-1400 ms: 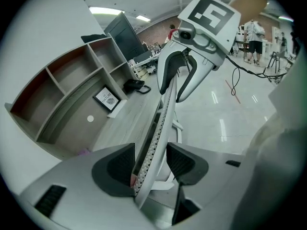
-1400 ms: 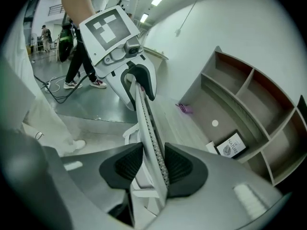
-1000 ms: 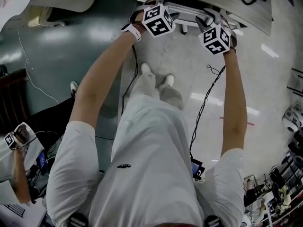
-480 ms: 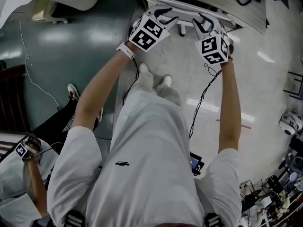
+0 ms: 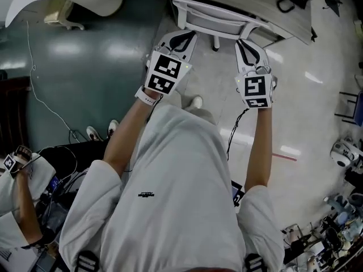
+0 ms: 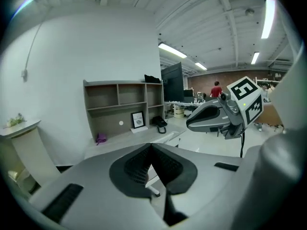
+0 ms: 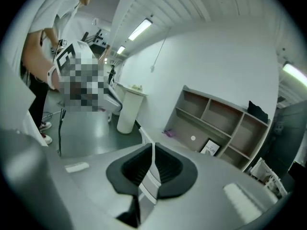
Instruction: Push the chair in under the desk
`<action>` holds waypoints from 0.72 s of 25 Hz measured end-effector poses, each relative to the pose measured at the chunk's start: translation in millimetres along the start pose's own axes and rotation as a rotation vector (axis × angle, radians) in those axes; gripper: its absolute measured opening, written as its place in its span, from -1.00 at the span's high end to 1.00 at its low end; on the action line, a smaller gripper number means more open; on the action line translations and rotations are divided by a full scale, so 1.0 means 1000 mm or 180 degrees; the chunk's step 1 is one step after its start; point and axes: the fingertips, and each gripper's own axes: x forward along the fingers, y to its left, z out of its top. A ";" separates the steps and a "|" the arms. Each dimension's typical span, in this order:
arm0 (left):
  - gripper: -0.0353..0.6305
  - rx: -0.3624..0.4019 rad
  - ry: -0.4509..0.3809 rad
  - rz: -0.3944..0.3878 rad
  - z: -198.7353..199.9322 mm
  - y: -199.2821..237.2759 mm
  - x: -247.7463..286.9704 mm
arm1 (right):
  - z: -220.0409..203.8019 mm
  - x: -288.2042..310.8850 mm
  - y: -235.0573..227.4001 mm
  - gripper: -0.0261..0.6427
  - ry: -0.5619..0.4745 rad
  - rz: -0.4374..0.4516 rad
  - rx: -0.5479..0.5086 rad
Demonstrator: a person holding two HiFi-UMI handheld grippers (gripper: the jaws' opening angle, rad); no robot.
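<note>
The chair [image 5: 218, 18] lay crosswise up top, just past your clenched left gripper [image 5: 182, 37]; your right gripper [image 5: 245, 43] was closing its jaws on it.

Shelf unit [image 6: 122, 97]: open compartments, against the white wall
Framed picture [image 6: 138, 120]: upright beneath the shelves
Telephone [image 6: 159, 123]: dark, just right of the picture
Purple cloth [image 6: 100, 138]: under the shelves' left end
Floor [image 5: 79, 67]: dark green at left (glossy, mirroring lights), thin white cable [image 5: 39, 92] trailing across
Bystander [image 6: 216, 89]: red top, far back
</note>
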 end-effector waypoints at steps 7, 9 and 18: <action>0.88 -0.0237 -0.0400 0.0149 0.029 -0.020 -0.063 | 0.041 -0.054 0.006 0.88 -0.0287 -0.0294 0.0411; 0.88 -0.0283 -0.0490 0.0174 0.034 -0.025 -0.077 | 0.046 -0.068 0.008 0.89 -0.0347 -0.0366 0.0548; 0.88 -0.0406 -0.0586 0.0146 0.034 -0.047 -0.108 | 0.031 -0.121 0.012 0.89 -0.0535 -0.0721 0.1286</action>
